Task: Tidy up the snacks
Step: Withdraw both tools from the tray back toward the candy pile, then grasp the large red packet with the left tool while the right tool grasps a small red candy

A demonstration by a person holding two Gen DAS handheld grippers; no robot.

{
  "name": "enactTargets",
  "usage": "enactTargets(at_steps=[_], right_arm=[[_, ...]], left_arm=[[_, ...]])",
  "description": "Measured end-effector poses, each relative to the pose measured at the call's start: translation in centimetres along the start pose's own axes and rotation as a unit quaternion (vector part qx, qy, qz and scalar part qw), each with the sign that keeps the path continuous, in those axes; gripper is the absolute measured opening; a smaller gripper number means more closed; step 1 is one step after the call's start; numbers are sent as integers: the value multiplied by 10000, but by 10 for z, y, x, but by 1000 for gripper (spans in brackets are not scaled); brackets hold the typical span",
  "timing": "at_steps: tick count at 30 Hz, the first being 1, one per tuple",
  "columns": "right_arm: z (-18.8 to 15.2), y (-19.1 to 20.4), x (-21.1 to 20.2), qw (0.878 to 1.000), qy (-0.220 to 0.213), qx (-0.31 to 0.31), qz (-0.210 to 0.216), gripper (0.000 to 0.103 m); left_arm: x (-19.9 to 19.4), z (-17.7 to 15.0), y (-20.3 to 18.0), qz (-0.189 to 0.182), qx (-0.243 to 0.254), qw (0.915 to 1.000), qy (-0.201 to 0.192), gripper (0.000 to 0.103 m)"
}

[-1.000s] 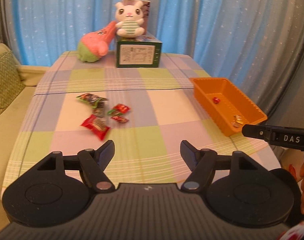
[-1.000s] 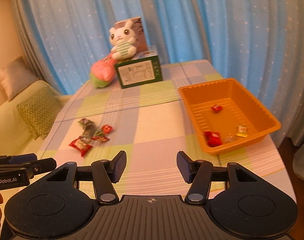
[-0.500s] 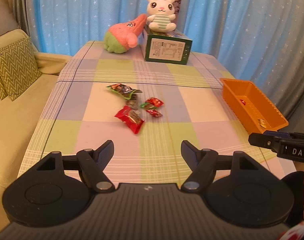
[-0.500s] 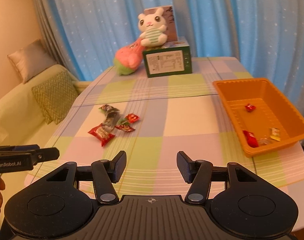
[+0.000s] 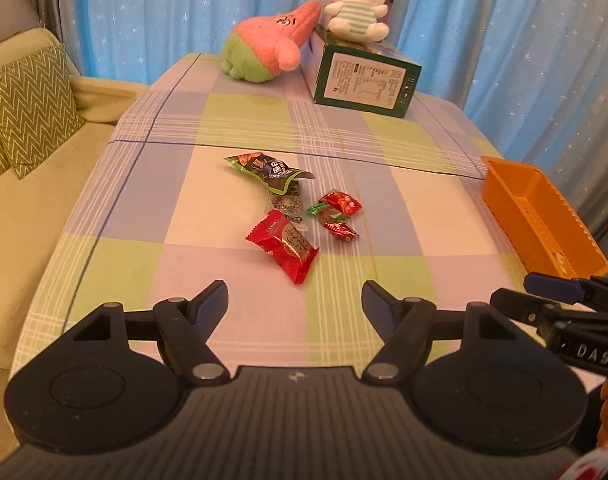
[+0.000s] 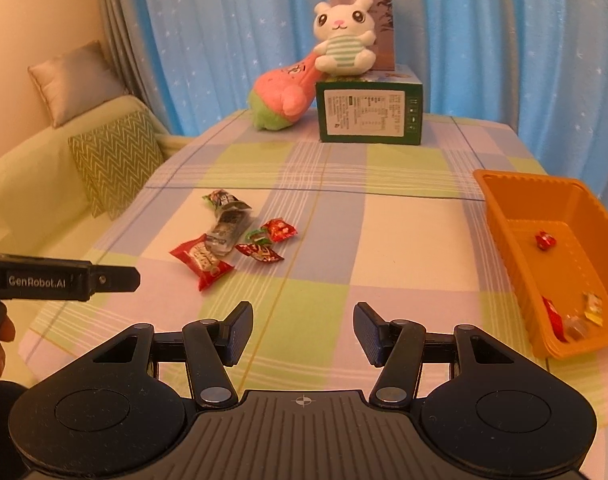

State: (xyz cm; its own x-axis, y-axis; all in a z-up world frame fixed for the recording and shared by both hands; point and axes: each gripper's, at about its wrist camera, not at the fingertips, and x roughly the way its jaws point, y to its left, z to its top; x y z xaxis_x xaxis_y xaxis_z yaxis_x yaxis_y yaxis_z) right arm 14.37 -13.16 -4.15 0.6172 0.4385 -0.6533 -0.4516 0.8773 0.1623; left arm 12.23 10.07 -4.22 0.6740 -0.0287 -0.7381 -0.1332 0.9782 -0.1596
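Observation:
Several wrapped snacks lie in a loose pile on the checked tablecloth: a big red packet (image 5: 284, 247) (image 6: 201, 261), a green and dark packet (image 5: 265, 169) (image 6: 223, 200), a clear packet (image 5: 285, 205) (image 6: 228, 227) and small red candies (image 5: 341, 203) (image 6: 279, 229). My left gripper (image 5: 295, 300) hovers open just short of the red packet, nothing between its fingers. My right gripper (image 6: 302, 330) is open and empty too, nearer the table's front edge. An orange bin (image 5: 538, 220) (image 6: 504, 224) at the right holds a few snacks (image 6: 545, 239).
A green box (image 5: 366, 80) (image 6: 370, 112) with a white bunny plush (image 6: 342, 42) on it and a pink plush (image 5: 271, 48) stand at the table's far end. A sofa with a zigzag cushion (image 5: 21, 106) runs along the left. Blue curtains hang behind.
Both grippers have swung left and sunk toward the table, so the snack pile now sits closer and more central. Neither gripper's opening has changed.

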Motion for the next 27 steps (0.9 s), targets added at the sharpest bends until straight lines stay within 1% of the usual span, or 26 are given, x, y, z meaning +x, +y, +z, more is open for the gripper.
enactTargets(at_steps=[5,8,10,13,18,21,24,27], right_arm=[[4,-2,33,9996,65,-263,39,56],[6,-3,54,9988,128,-443,135,56],[6,-1,67,9977,152,-632,199,56],[7,-3,90,9953,293,-875,283,56],[10,-9,115,9942,387,-947,324,56],[13,-16,125,9951,441,-799,383,56],[16,-21,130,9960,506,-567,463,56],[19,-16,133,9954,452,-691,493,56]], left_arm=[[30,6,4,30,-72,10000,59,71],[47,10,6,14,-153,9998,94,70],[60,13,8,8,-169,9997,151,65],[79,15,10,3,-171,9996,246,63],[105,18,14,-30,-194,9994,302,55],[117,20,16,-105,-209,9992,333,43],[123,21,17,-173,-253,9989,344,42],[123,20,18,-210,-213,9991,305,33]])
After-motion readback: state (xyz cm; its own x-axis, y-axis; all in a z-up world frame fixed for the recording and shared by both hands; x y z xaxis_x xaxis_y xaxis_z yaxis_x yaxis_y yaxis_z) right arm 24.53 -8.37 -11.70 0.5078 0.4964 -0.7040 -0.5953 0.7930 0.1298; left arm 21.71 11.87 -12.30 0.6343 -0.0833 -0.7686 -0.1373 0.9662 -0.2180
